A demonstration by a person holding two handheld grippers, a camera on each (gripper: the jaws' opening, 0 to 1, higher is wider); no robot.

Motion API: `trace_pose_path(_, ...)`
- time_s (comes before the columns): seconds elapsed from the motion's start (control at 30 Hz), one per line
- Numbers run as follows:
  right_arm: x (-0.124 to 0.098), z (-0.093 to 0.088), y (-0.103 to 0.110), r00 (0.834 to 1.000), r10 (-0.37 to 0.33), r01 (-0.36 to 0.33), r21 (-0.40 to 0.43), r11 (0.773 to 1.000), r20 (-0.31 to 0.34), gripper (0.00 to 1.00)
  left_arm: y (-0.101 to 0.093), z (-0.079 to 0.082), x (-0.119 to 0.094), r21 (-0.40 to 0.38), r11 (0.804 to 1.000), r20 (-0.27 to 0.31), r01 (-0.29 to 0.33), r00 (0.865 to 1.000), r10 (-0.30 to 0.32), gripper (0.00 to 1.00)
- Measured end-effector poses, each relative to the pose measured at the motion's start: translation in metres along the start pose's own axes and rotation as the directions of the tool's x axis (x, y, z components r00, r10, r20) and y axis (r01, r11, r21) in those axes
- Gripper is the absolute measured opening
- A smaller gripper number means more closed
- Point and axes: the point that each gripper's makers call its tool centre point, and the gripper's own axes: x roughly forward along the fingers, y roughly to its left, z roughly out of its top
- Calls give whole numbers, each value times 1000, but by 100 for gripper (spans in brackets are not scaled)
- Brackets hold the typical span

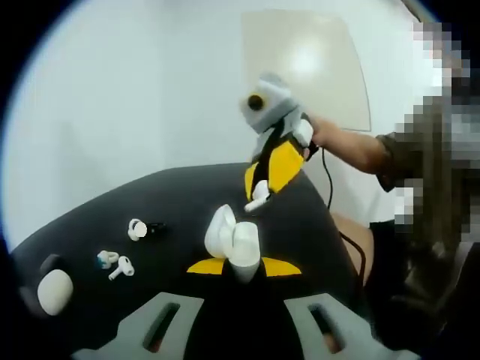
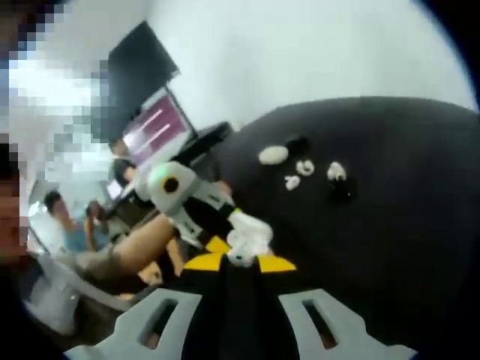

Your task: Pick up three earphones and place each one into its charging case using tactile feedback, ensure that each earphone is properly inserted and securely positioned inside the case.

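The left gripper (image 1: 234, 264) clamps an open white charging case (image 1: 232, 238) between its yellow-tipped jaws, lid tipped back, mouth facing up and away from the camera. In the left gripper view the right gripper (image 1: 259, 196) hangs just above and beyond the case, its jaws pinched on a white earphone (image 1: 258, 196). The earphone sits up and slightly right of the case mouth, near it but clearly apart, its long axis slanting down toward the opening.

The right gripper view shows the same pairing from the other side: the right gripper (image 2: 240, 259) with the earphone (image 2: 238, 258) at its tips, and the case (image 2: 251, 231) touching or just beyond it; the blur leaves it unclear whether they meet. The left gripper (image 2: 241, 221) comes in from the left of that view.

On the black table (image 1: 90, 217), well off to the left gripper's left, lie two loose earphones (image 1: 120, 267) side by side, a closed case (image 1: 55, 291) nearer the edge, and another white piece (image 1: 137, 229) beside a small dark object.

The coming move looks to be a short descent of the right gripper, the one carrying the earphone, with the stem lined up to the case's well; a tilted stem would likely jam at the rim.
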Motion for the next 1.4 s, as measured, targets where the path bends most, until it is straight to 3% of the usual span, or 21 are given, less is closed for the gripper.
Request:
trace_pose_path(0.1,3,-4,-4,997,-42,39,-42,998,-59,17,0,0,0,2,1000,1,0,1000,0,13)
trace_pose_path(0.3,-3,2,-4,994,-76,67,-117,991,-74,17,0,0,0,0,1000,1,2,1000,-2,13)
trace_pose_path(0.4,1,2,7,996,-42,31,-136,990,-73,17,0,0,0,0,1000,1,2,1000,-2,14)
trace_pose_path(0.5,15,-1,17,996,-2,-9,-118,993,-94,17,1,0,0,2,1000,1,0,1000,0,14)
trace_pose_path(0.67,30,-5,8,988,-30,15,-101,995,-148,17,1,0,0,18,1000,2,-4,1000,4,13)
trace_pose_path(0.73,32,-6,8,987,-26,19,-47,999,-156,17,0,0,-1,27,1000,3,-5,1000,5,13)
trace_pose_path(0.8,32,-1,7,989,-17,18,2,1000,-147,17,0,0,-1,31,1000,4,-5,1000,5,13)
trace_pose_path(1.03,32,4,8,992,-11,12,9,1000,-126,17,0,0,-1,34,999,4,-4,1000,3,13)
trace_pose_path(1.23,32,2,6,990,-78,59,-163,985,-113,17,0,0,-1,26,1000,4,-4,1000,4,14)
trace_pose_path(1.33,32,8,9,994,-86,79,-113,991,-66,17,0,0,-1,28,1000,5,-4,1000,4,14)
trace_pose_path(1.4,33,11,12,997,-68,67,-25,997,-41,17,0,0,-1,30,1000,5,-5,1000,5,14)
